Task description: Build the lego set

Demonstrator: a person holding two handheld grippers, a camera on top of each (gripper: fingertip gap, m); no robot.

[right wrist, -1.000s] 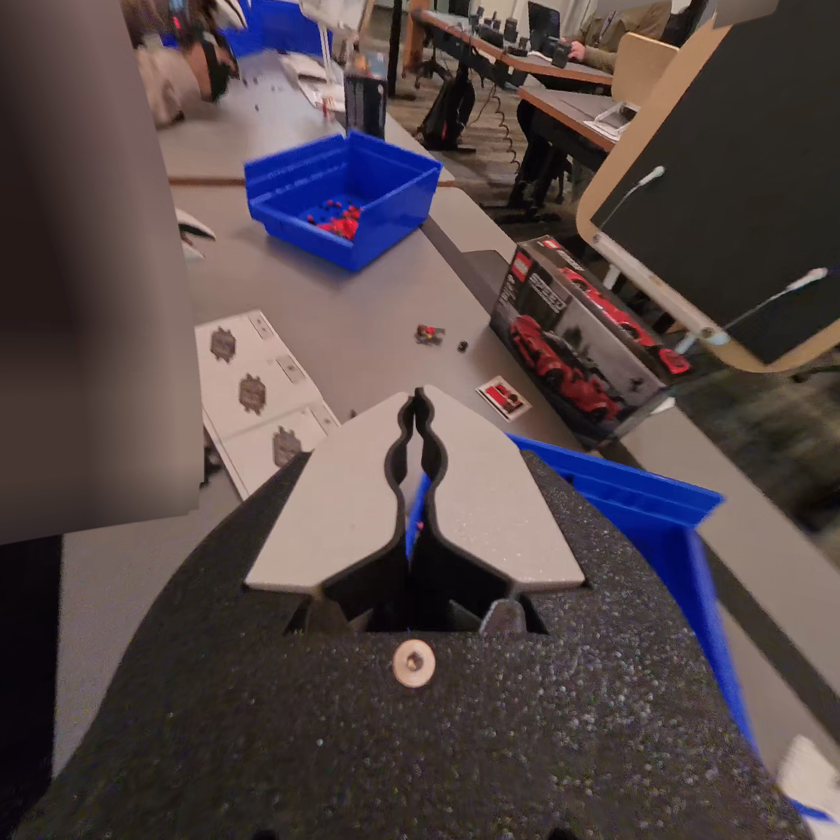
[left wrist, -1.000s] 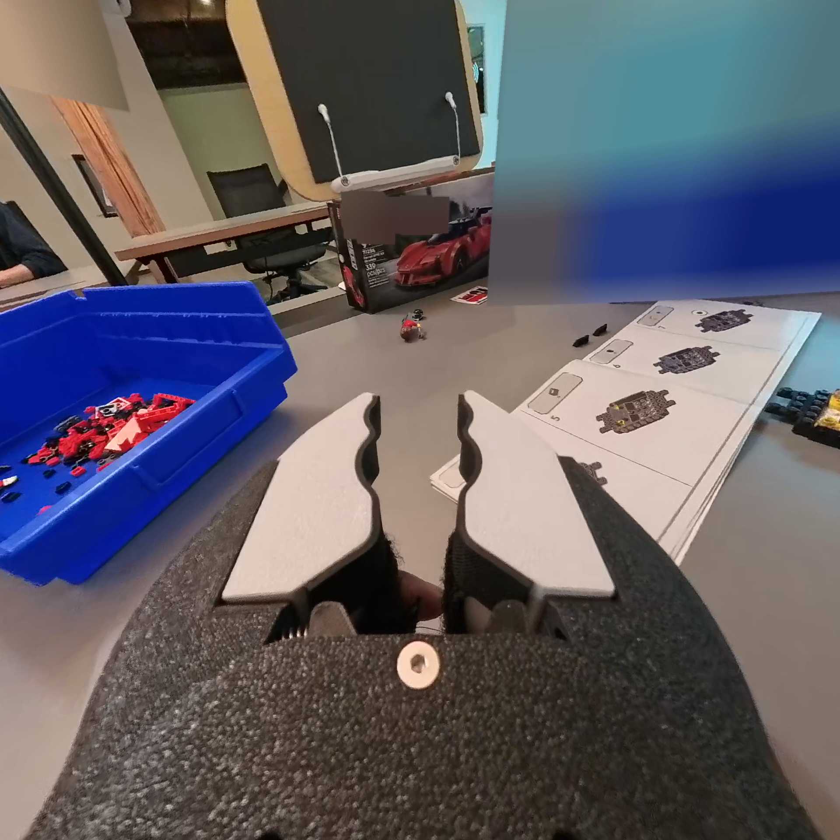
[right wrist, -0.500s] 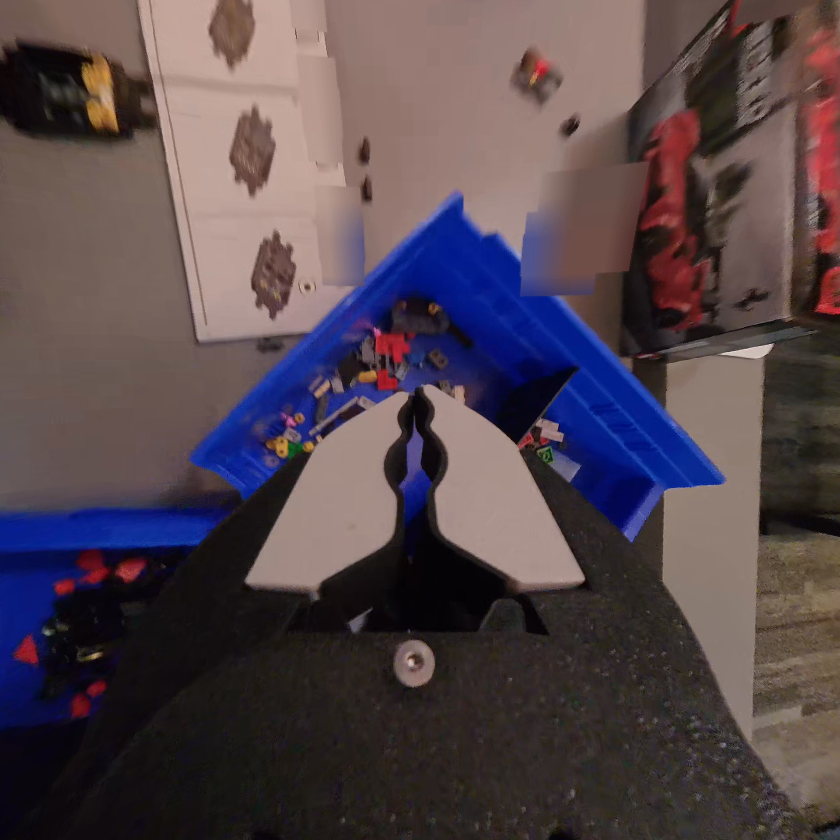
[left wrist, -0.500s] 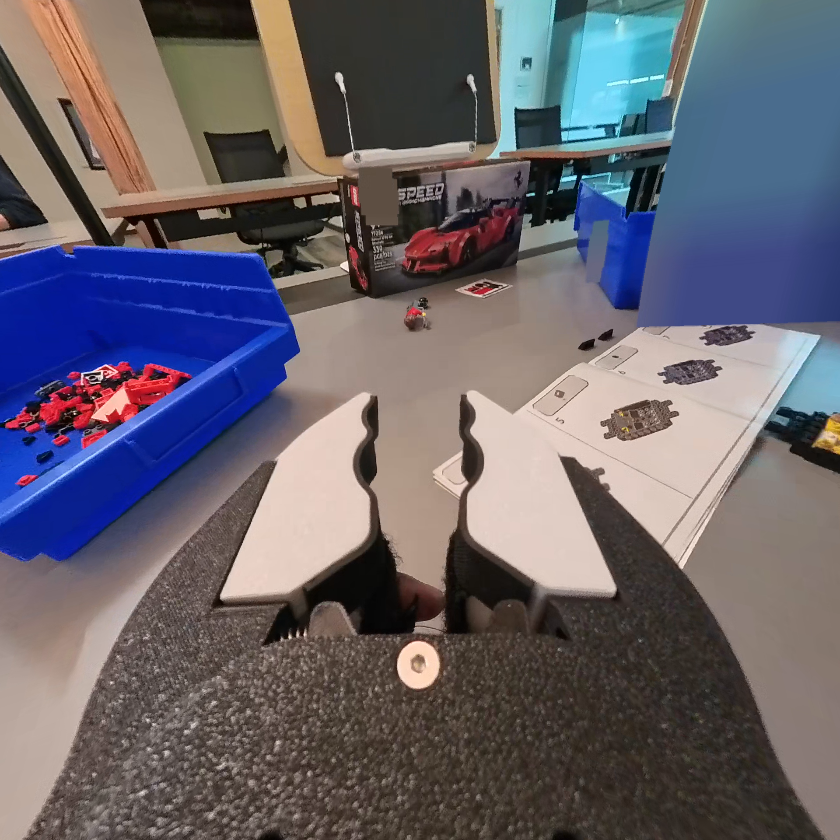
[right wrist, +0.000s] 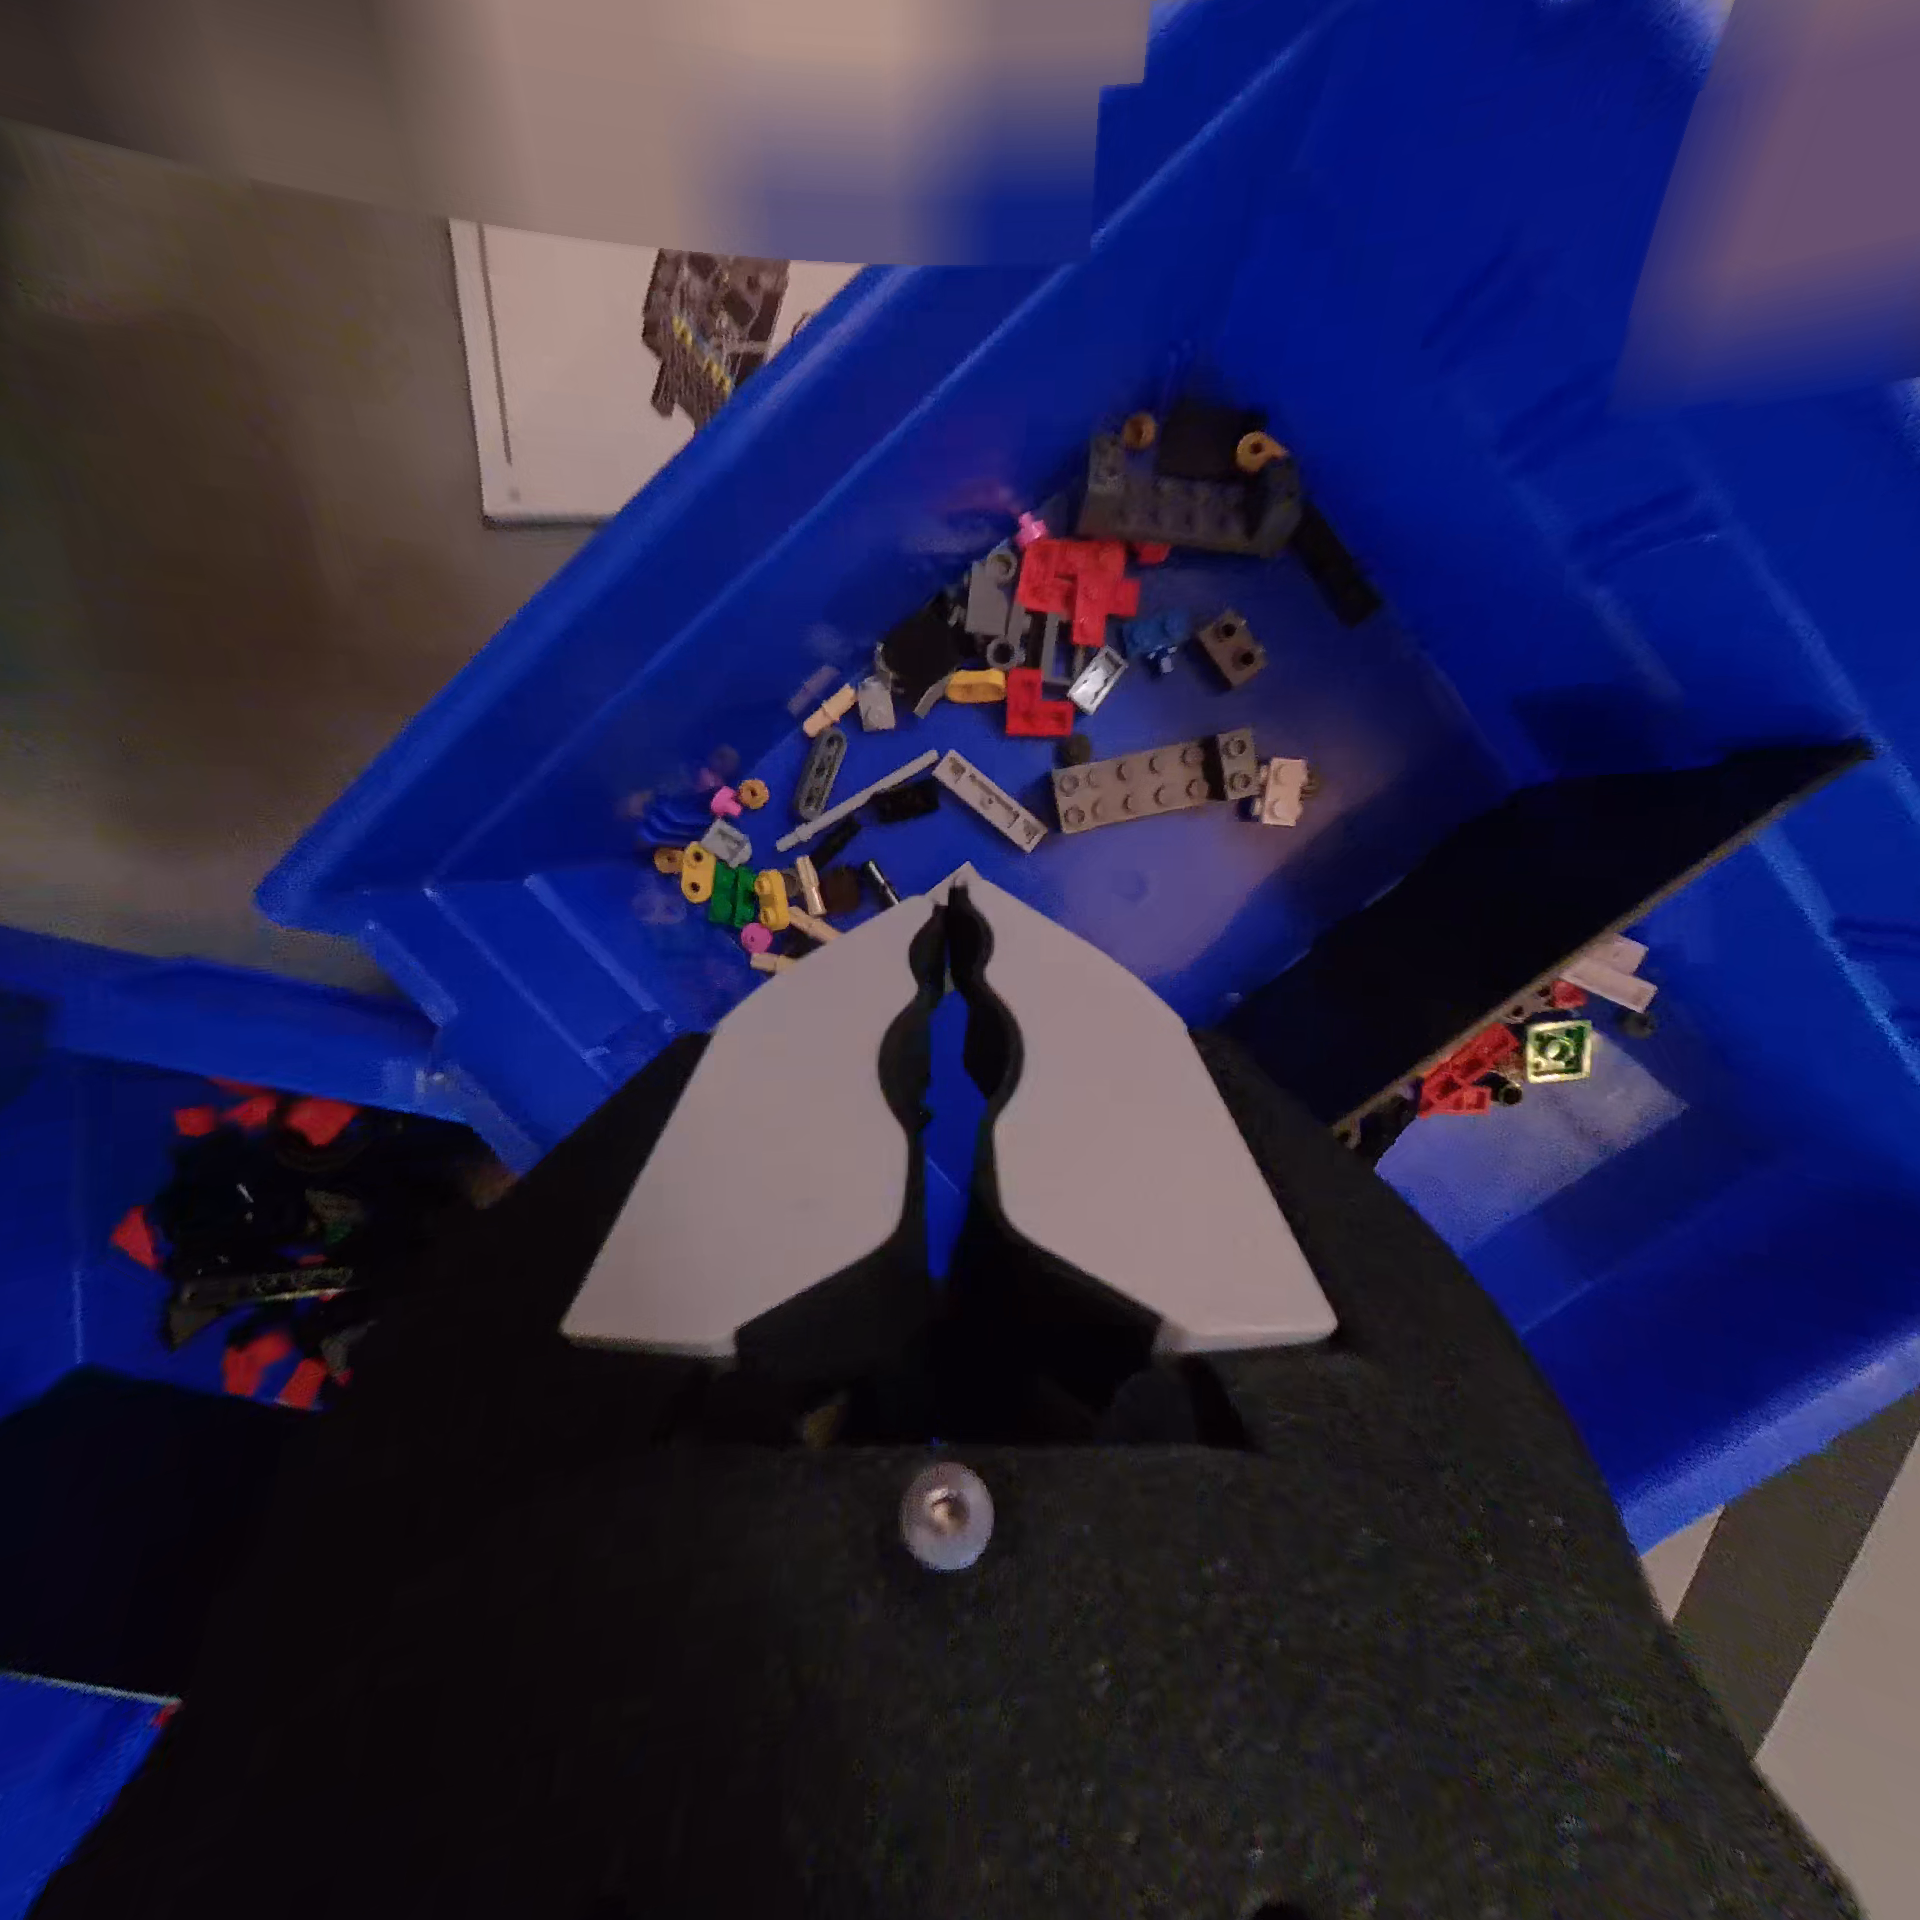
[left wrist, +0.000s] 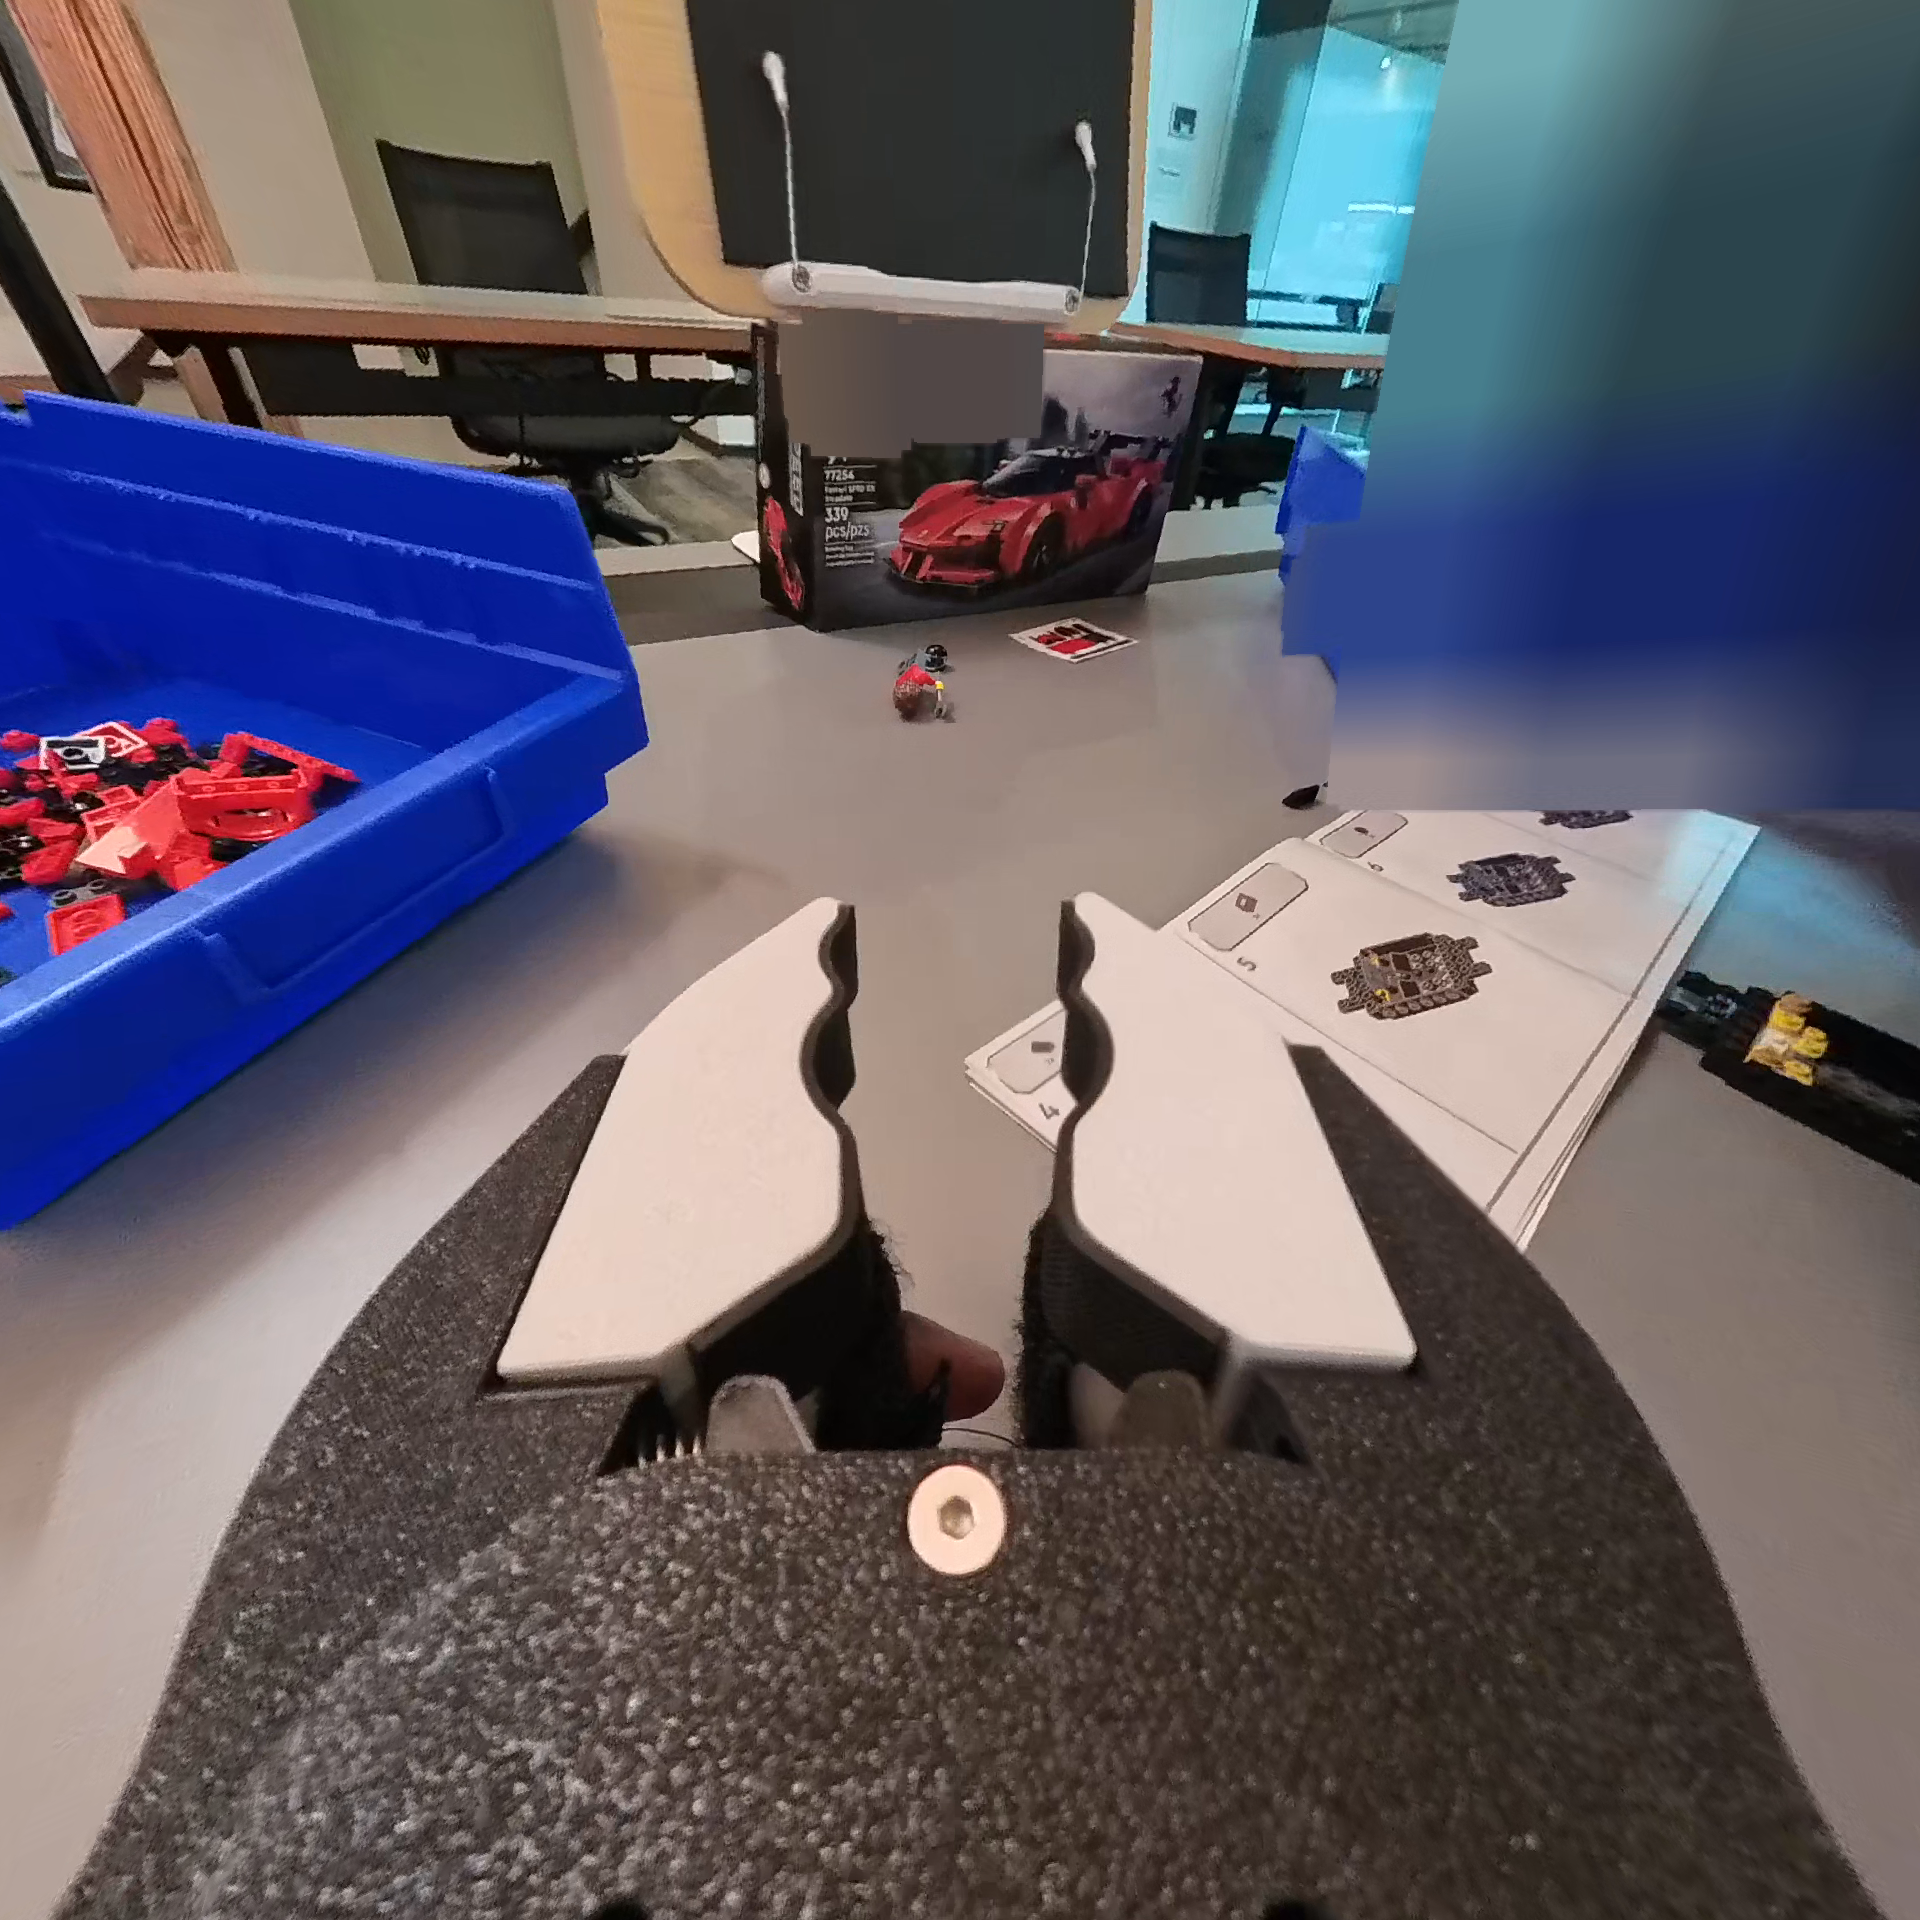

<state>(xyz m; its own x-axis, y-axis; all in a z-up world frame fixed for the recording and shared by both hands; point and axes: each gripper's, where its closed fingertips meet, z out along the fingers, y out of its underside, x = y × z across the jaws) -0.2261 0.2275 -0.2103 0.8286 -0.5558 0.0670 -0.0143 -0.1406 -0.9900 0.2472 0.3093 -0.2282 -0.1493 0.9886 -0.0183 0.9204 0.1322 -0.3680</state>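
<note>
Two claws [left wrist: 956, 920] [right wrist: 951, 894], one bin rim [right wrist: 623, 644] near.

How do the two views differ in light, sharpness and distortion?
Left wrist view: bright, even light and mostly sharp; the blue bin and instruction booklet are crisp, while the wide lens bows the edges. Right wrist view: darker, with dim corners and slight motion blur; the bricks in the blue bin are soft, and the gripper body is almost black.
</note>
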